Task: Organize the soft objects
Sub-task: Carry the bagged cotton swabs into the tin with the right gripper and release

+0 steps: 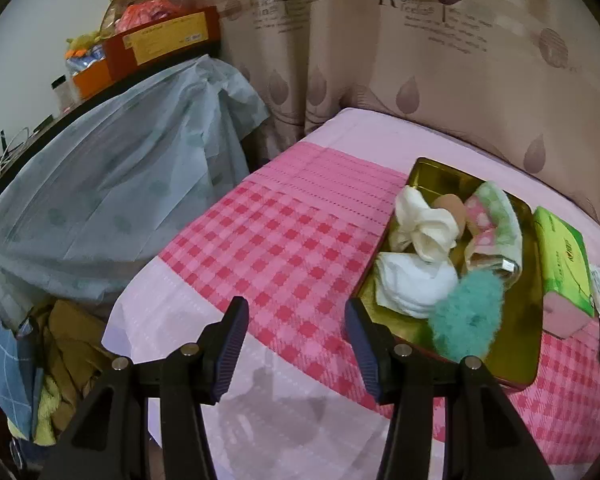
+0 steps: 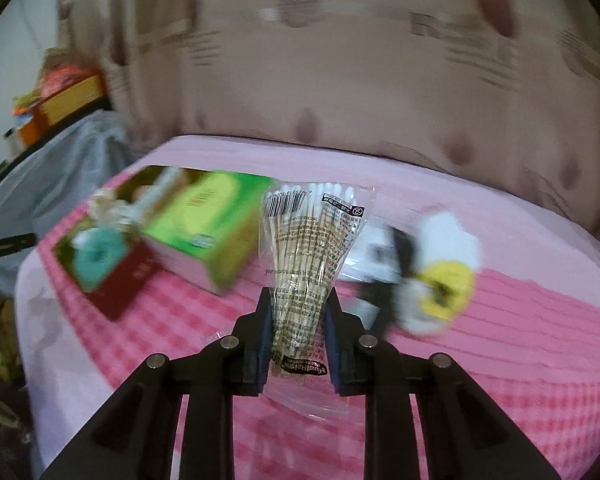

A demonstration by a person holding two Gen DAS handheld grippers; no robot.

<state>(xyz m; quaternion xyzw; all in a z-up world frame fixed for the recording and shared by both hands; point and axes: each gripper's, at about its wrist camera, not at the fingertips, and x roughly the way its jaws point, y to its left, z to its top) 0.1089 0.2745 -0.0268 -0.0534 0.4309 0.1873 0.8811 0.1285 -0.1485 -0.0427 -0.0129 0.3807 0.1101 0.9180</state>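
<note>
Right wrist view: gold tray [image 2: 100, 256], green tissue box [image 2: 208, 224] and white-yellow plush [image 2: 440, 276] motion-blurred; tray contents indistinct at centre left.

Domestic room, most likely a bedroom. Indicators: a bed-like surface covered with a pink checked sheet [image 1: 292, 240], a printed beige curtain [image 1: 420, 60] directly behind it, and a cluttered shelf [image 1: 156, 44] beside a cloth-draped object [image 1: 112, 200].
</note>
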